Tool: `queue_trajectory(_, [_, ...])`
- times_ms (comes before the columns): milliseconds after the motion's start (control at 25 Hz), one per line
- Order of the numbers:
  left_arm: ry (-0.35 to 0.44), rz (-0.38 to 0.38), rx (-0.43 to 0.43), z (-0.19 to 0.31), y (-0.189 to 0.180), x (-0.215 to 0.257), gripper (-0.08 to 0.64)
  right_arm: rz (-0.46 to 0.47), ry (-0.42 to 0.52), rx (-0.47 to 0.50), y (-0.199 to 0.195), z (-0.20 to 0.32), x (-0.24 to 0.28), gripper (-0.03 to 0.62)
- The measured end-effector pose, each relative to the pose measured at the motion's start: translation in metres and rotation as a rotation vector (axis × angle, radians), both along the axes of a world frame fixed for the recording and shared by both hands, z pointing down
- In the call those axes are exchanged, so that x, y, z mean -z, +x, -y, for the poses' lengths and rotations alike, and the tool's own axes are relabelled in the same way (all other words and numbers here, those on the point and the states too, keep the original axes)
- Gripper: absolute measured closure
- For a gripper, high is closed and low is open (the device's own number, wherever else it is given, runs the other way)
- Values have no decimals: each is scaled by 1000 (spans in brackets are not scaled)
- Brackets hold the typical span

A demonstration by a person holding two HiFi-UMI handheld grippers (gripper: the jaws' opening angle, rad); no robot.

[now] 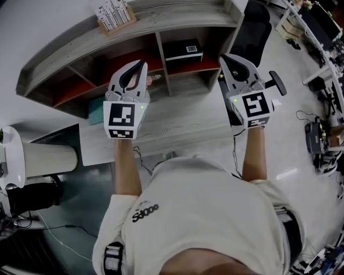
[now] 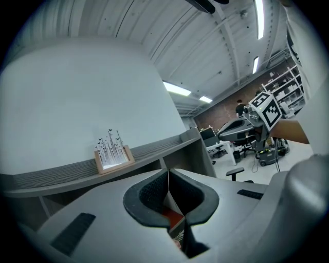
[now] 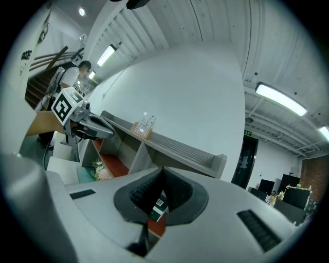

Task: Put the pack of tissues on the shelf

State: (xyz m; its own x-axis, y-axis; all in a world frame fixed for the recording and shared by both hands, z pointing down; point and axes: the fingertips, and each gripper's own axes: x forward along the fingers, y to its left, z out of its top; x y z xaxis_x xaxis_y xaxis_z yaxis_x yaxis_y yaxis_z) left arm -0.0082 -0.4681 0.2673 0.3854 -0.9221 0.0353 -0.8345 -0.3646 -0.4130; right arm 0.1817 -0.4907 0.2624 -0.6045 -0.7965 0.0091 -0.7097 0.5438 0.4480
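Right now we hold both grippers up in front of the shelf [image 1: 177,21], one to each side of its middle partition. Our left gripper [image 2: 168,180] is clenched. Its dark ribbed pads meet along a thin seam with nothing pinched between them, and only bits of red and black show through the gap lower down. Our right gripper [image 3: 163,174] is clenched too and carries nothing. Through the opening beneath its pads we see the black box [image 1: 184,49] with a barcode label, which sits on a red board in the shelf's upper right compartment.

The pack of tissues [image 3: 99,169], a flower-printed packet with a teal end, lies low at the front of the shelf. It is below our left gripper and apart from both pairs of pads. From the head view only its flowery edge shows, just right of that gripper. We cannot tell whether it rests on the desk [image 1: 177,126] or on the floor of a lower compartment.

On the shelf's top board stands a wooden card holder [image 1: 114,16], toward the left. A black office chair [image 1: 252,32] stands beyond the shelf's right end.
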Motion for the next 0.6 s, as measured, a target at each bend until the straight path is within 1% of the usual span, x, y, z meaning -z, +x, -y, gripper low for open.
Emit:
queue_trajectory(400, [-13, 25, -2, 2, -1, -2, 540, -2, 1, -1, -4, 1, -3, 586])
queue_trajectory(600, [-31, 27, 2, 5, -5, -9, 540, -6, -13, -8, -5, 6, -10, 586])
